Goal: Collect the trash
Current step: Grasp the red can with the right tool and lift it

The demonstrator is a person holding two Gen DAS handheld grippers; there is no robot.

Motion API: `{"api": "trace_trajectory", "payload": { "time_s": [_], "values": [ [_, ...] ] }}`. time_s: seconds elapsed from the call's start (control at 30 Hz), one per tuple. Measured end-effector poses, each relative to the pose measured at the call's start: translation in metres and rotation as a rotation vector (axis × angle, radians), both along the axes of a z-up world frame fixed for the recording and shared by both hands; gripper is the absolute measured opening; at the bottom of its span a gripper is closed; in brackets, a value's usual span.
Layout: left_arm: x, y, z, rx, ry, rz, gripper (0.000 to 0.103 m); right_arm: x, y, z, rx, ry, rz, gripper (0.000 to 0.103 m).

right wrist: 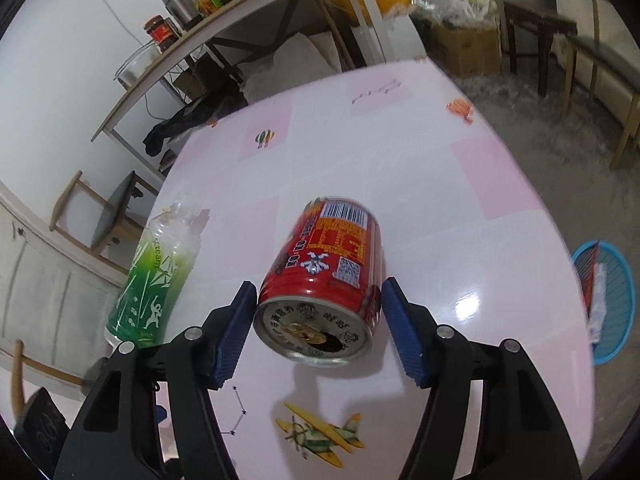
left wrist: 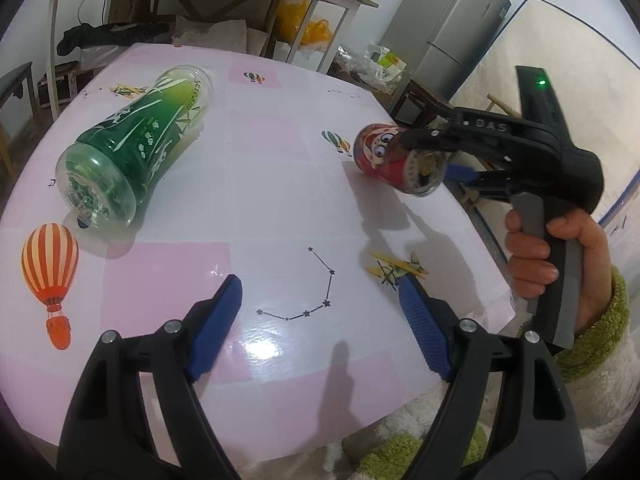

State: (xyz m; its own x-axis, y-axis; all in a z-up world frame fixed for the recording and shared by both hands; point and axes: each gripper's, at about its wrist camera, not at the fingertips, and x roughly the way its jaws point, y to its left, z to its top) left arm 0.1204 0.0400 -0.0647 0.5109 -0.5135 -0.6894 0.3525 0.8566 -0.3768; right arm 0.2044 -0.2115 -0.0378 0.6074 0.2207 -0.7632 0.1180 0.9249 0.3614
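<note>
1. Right gripper (right wrist: 318, 328) has the red can (right wrist: 324, 276) between its blue pads, near the can's opened top end. The jaws stand about half closed. From the left wrist view the can looks tipped and partly off the table (left wrist: 280, 184), its shadow falling below it, so I judge it gripped and not just straddled. The right pad shows a thin gap in the right wrist view, so the hold may be light.

2. The grip sits across the can's width at the rim end, probably because that is the end that faced the hand and the round body fits the pads there.

3. The person's hand (left wrist: 548, 248) squeezes the right gripper's handle at the table's right edge, a green fleecy sleeve at the wrist.

4. Left gripper (left wrist: 320, 320) hangs wide open over the near part of the table, nothing between its pads. It seems to be waiting its turn.

5. Green plastic bottle (left wrist: 136, 148) lies on its side at the far left of the table, well apart from the can, untouched. Likely the left gripper's item.

6. Blue basket (right wrist: 608, 304) sits on the floor past the table's right edge, some scraps in it already. Probably the bin for the can.
</note>
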Motion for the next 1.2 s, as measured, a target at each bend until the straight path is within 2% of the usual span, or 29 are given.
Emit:
{"api": "trace_trajectory", "payload": {
  "time_s": [0.13, 0.37, 0.47, 0.97, 1.1, 1.2],
  "values": [
    [0.0, -0.002, 0.001, 0.004, -0.004, -0.002, 0.076, -0.003, -0.001, 0.009, -0.061, -0.031, 0.003, 0.062],
    [-0.001, 0.004, 0.005, 0.015, -0.019, 0.012, 0.076, -0.005, -0.005, 0.016, -0.06, -0.046, -0.002, 0.062],
    [0.0, 0.007, 0.006, 0.017, -0.022, 0.024, 0.076, -0.006, -0.003, 0.02, -0.089, -0.054, 0.002, 0.062],
    [0.002, 0.015, 0.011, 0.046, -0.042, 0.05, 0.076, -0.027, 0.009, 0.014, -0.157, -0.064, 0.041, 0.059],
    [-0.001, 0.018, 0.012, 0.053, -0.055, 0.049, 0.076, -0.031, 0.01, 0.014, -0.148, -0.071, 0.052, 0.061],
    [-0.001, 0.02, 0.014, 0.056, -0.068, 0.05, 0.076, -0.035, 0.006, 0.019, -0.124, -0.085, 0.05, 0.066]
  ]
}}
